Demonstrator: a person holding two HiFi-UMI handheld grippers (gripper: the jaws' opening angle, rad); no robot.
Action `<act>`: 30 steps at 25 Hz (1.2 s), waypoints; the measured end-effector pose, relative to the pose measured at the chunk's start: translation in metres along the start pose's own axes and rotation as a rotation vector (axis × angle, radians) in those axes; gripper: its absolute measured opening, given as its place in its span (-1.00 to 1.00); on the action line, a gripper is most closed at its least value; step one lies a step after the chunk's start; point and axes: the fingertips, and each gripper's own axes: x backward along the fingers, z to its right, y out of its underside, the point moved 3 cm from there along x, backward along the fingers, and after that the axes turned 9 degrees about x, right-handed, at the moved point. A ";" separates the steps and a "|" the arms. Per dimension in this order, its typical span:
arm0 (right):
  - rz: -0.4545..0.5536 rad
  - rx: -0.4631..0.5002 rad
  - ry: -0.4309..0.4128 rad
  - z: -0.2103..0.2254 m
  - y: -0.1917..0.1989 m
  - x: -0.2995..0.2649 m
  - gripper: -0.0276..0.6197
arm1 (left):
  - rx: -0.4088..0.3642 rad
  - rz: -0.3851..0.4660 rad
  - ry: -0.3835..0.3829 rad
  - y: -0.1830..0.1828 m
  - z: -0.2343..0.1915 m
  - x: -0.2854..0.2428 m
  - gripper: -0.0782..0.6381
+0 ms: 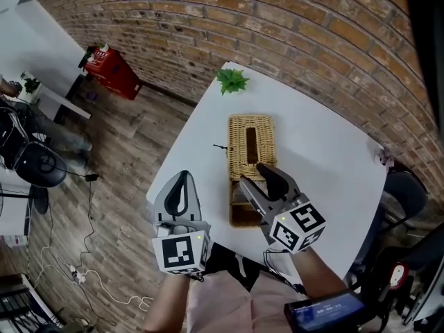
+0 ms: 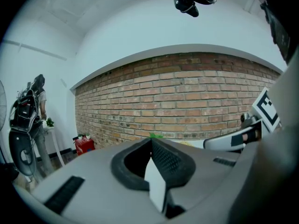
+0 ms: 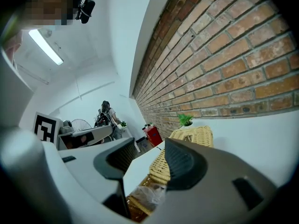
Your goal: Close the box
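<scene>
A woven wicker box lies lengthwise on the white table (image 1: 319, 151). Its slotted lid (image 1: 251, 144) covers the far part, and the near end of the base (image 1: 243, 215) shows dark and uncovered. My right gripper (image 1: 251, 174) hovers open over the lid's near edge. In the right gripper view its jaws (image 3: 147, 164) stand apart, framing the lid (image 3: 192, 136) and a plastic-wrapped pack (image 3: 145, 195) inside the base. My left gripper (image 1: 182, 184) is shut on nothing, left of the box near the table's front-left edge; its tips (image 2: 152, 141) meet.
A small green plant (image 1: 232, 80) stands on the table's far corner. A red crate (image 1: 111, 68) sits on the wood floor by the brick wall. Cables (image 1: 83, 255) trail on the floor. A dark chair (image 1: 406, 193) is right of the table. A person (image 2: 32, 111) stands far left.
</scene>
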 end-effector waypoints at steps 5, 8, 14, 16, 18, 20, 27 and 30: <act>0.073 0.054 0.001 -0.012 -0.035 0.013 -0.27 | -0.015 0.063 0.039 -0.030 0.017 0.007 -0.76; 0.117 0.102 0.020 -0.020 -0.060 0.027 -0.30 | -0.023 0.101 0.069 -0.052 0.031 0.015 -0.76; 0.224 0.290 0.104 -0.034 -0.121 0.060 -0.41 | -0.005 0.230 0.163 -0.116 0.077 0.023 -0.76; 0.258 0.354 0.140 -0.038 -0.140 0.073 -0.45 | 0.014 0.273 0.187 -0.136 0.091 0.027 -0.76; 0.294 0.409 0.181 -0.041 -0.157 0.087 -0.52 | 0.024 0.310 0.211 -0.152 0.102 0.033 -0.76; 0.325 0.445 0.221 -0.042 -0.171 0.102 -0.68 | 0.021 0.335 0.232 -0.163 0.113 0.038 -0.76; 0.352 0.474 0.328 -0.034 -0.185 0.131 -0.91 | -0.034 0.361 0.277 -0.165 0.134 0.046 -0.76; 0.343 0.483 0.338 -0.031 -0.182 0.132 -0.92 | -0.035 0.357 0.284 -0.164 0.137 0.045 -0.76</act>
